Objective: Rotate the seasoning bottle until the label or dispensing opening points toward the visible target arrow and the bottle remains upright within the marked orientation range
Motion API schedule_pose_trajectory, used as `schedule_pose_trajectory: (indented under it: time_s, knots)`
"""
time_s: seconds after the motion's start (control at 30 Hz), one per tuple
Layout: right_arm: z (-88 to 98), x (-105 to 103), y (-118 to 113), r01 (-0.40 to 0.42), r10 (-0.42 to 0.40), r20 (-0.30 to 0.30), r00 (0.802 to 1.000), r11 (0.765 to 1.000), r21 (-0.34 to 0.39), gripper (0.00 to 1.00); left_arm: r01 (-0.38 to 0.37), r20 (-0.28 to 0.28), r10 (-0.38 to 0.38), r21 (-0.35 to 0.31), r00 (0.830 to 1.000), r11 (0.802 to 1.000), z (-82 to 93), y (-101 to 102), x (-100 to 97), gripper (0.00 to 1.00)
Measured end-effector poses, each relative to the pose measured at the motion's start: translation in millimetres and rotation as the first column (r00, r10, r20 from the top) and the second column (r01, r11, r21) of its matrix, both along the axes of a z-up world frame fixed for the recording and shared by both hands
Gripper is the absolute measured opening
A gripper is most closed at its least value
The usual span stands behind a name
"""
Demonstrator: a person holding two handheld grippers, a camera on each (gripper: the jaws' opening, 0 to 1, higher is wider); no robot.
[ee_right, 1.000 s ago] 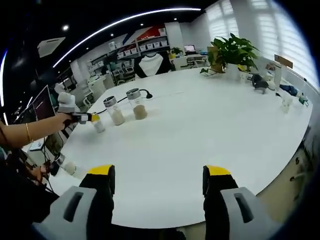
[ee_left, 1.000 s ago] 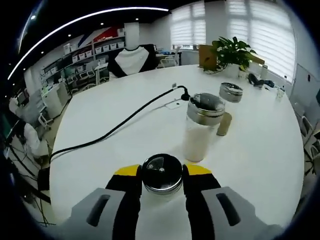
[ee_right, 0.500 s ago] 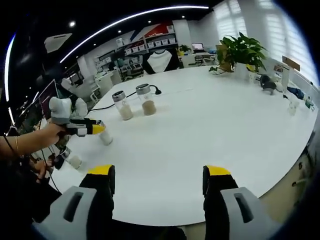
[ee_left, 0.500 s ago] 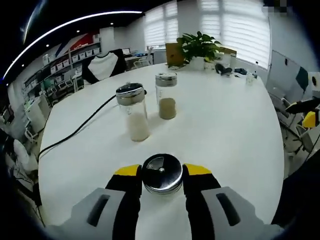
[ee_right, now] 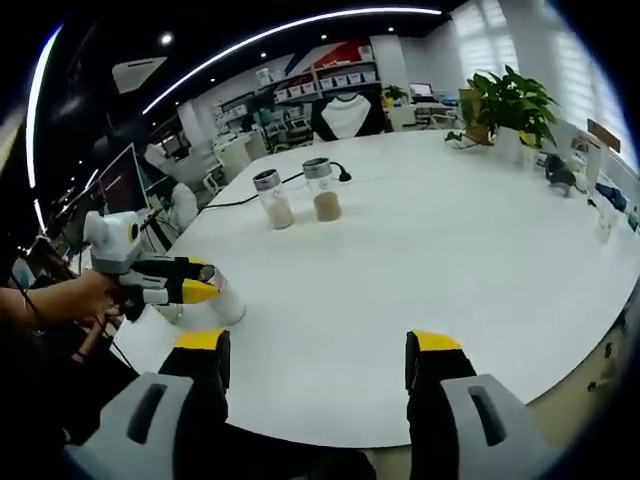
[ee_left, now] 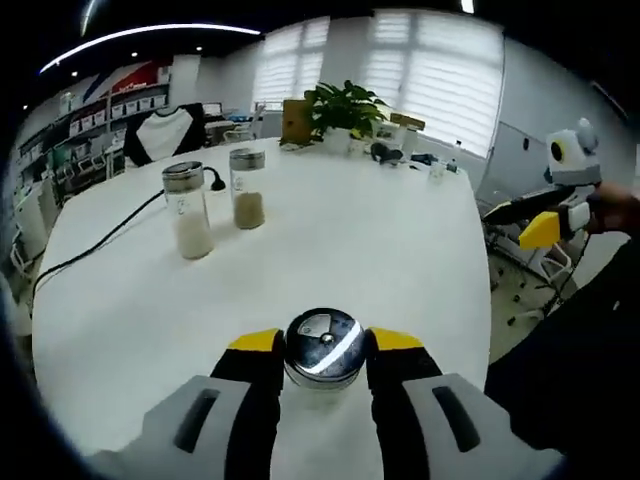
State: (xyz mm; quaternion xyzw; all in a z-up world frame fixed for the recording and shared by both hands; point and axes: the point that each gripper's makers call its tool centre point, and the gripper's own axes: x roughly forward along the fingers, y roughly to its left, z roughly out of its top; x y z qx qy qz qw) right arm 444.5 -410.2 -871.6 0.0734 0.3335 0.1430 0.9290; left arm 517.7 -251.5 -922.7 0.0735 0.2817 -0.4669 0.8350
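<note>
**Left tool clamped on the seasoning bottle at the counter's near edge**

Left gripper view: closed on the seasoning bottle (ee_left: 323, 347), the left tool (ee_left: 322, 350), yellow-tipped jaws pressed against either side of the round steel cap seen from above. Upright as far as can be told; label and opening direction hidden under the cap. Set near the close edge of the white counter (ee_left: 350, 250). Farther across, toward the left, two glass jars side by side: the white-powder jar (ee_left: 188, 210) and the brown-powder jar (ee_left: 246, 188), apart from each other, a black cable (ee_left: 95, 245) trailing off toward the left edge. At the far edge, a potted plant (ee_left: 343, 108). Off the right edge of the counter, the right tool (ee_left: 545, 228) with a hand behind it.

Right gripper view: same grasp seen from the side, the left tool (ee_right: 205, 292) held by a hand (ee_right: 80, 298) at the counter's left edge, white bottle body below the jaws. Same two jars near mid-counter, plant at the far right corner. Right tool (ee_right: 315, 365) spread wide, nothing between the jaws, raised over the near edge.
</note>
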Motion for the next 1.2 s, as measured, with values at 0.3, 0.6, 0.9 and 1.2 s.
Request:
schedule_pose_trajectory:
  time_s: [0.3,0.6,0.9,1.2]
  knots:
    - [0.2,2,20,-0.066,0.066,0.003,0.998,0.998,0.01,0.71,0.199,0.03,-0.202,0.071,0.979,0.977,0.6,14,-27.6,0.34]
    - [1.5,1,31,-0.115,0.115,0.005,0.993,0.993,0.013,0.71,0.184,0.01,-0.19,0.194,0.982,0.964,1.7,48,-36.2,0.36]
    - [-1.5,-5,25,-0.092,0.092,-0.003,0.996,0.996,0.016,0.7,0.083,-0.02,-0.081,0.22,0.997,0.972,-8.1,65,-36.6,0.31]
    - [-4.6,-10,17,-0.044,0.044,-0.009,0.999,0.999,0.027,0.7,0.054,-0.017,-0.052,0.139,0.999,0.989,5.1,47,-39.2,0.35]
